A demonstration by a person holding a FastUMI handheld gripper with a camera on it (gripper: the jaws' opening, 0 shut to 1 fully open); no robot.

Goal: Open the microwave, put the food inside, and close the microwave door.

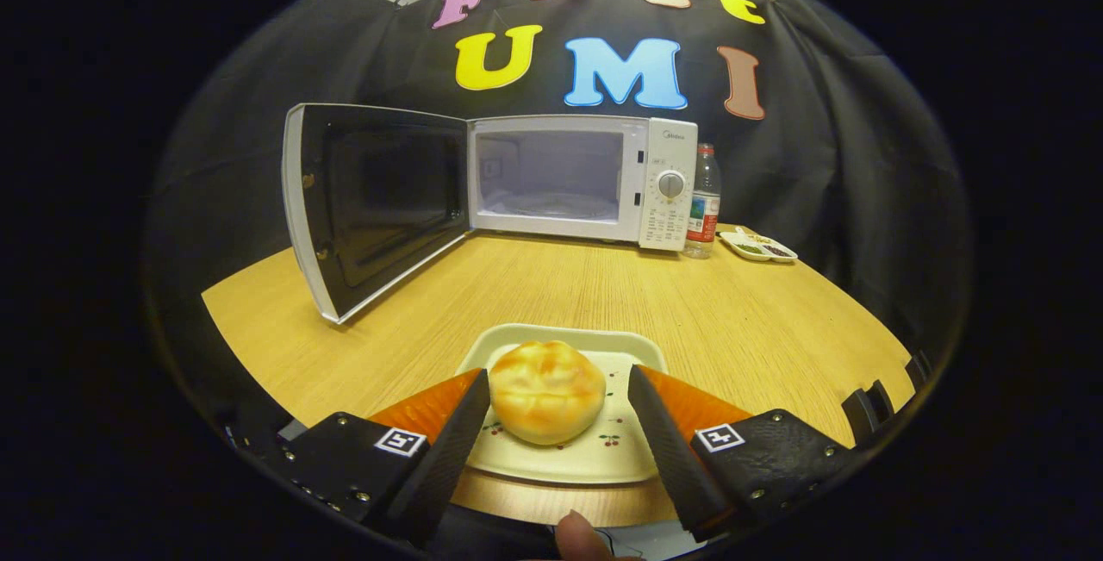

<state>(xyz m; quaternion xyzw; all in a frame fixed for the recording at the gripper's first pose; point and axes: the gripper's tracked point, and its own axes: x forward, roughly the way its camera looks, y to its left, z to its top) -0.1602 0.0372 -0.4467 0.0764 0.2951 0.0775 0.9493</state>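
Claw [558, 410] is sitting wide at lower centre, straddling the bun [546, 391] without pressing it. Microwave [551, 177] is standing open straight beyond, upper centre.

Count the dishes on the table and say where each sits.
2: a cream plate under the bun between the open gripper fingers; a small divided dish right of the water bottle.

Wooden table [603, 294] carries: microwave [569, 182] at 12 o'clock, bottle [704, 203] and small dish [758, 246] at 1–2, plate [595, 453] at 6
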